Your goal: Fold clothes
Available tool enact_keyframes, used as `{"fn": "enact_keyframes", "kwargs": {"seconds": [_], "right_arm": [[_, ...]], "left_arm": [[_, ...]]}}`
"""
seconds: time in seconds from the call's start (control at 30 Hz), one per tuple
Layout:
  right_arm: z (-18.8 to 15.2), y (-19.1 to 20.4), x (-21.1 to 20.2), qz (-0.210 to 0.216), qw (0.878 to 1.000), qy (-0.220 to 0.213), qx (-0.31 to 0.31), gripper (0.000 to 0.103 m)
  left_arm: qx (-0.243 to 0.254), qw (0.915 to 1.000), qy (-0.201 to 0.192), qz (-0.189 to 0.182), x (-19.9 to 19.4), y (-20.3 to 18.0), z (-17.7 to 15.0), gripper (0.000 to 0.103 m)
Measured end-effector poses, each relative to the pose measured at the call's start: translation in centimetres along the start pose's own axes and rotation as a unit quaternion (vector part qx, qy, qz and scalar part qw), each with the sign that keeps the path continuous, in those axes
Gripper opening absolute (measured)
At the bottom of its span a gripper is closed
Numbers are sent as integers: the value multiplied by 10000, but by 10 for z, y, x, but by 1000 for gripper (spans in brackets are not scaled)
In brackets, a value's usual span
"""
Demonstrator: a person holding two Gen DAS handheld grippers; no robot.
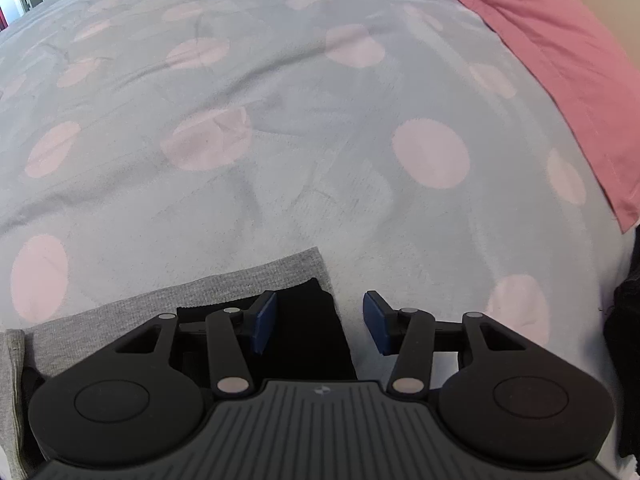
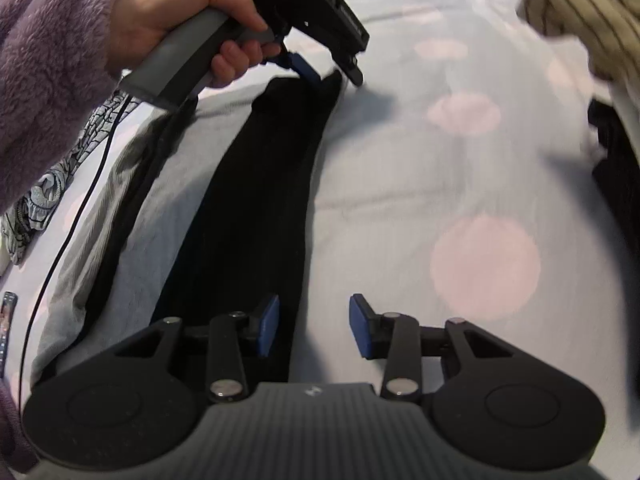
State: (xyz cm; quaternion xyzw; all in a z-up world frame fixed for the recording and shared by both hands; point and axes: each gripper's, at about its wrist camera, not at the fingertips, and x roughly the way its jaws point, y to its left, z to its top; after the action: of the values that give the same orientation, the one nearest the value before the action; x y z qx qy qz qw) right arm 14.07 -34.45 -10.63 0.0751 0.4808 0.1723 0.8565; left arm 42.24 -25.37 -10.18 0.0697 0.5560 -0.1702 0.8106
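Note:
A long black garment [image 2: 256,208] lies in a narrow strip on a grey garment [image 2: 120,216] spread over the bed. My left gripper [image 1: 320,320] hangs open over the strip's far end [image 1: 308,332]; its blue pads do not press on the cloth. In the right wrist view that left gripper [image 2: 332,74] is held by a hand [image 2: 180,12] in a purple fleece sleeve. My right gripper [image 2: 314,324] is open over the near end, the cloth's edge running under its left pad [image 2: 268,324], with nothing gripped.
The bed cover [image 1: 280,100] is pale blue with pink dots. A pink pillow [image 1: 560,60] lies at the far right. An olive striped garment [image 2: 580,12] and a dark one [image 2: 616,168] lie to the right; patterned cloth [image 2: 48,184], a cable [image 2: 60,248] and a phone [image 2: 6,320] lie to the left.

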Motion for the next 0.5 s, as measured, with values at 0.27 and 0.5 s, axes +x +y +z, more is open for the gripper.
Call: {"fn": "enact_keyframes", "kwargs": {"seconds": [0.27,0.5], "right_arm": [[-26,-9,-6,454,9935,267,1009,43],[-31,5,-2,389,9914,241,1230,12]], "left_arm": [[194,9993,6,313,0,-5,-4,18],[130,9999,-69,9,-15,8,-1,9]]}}
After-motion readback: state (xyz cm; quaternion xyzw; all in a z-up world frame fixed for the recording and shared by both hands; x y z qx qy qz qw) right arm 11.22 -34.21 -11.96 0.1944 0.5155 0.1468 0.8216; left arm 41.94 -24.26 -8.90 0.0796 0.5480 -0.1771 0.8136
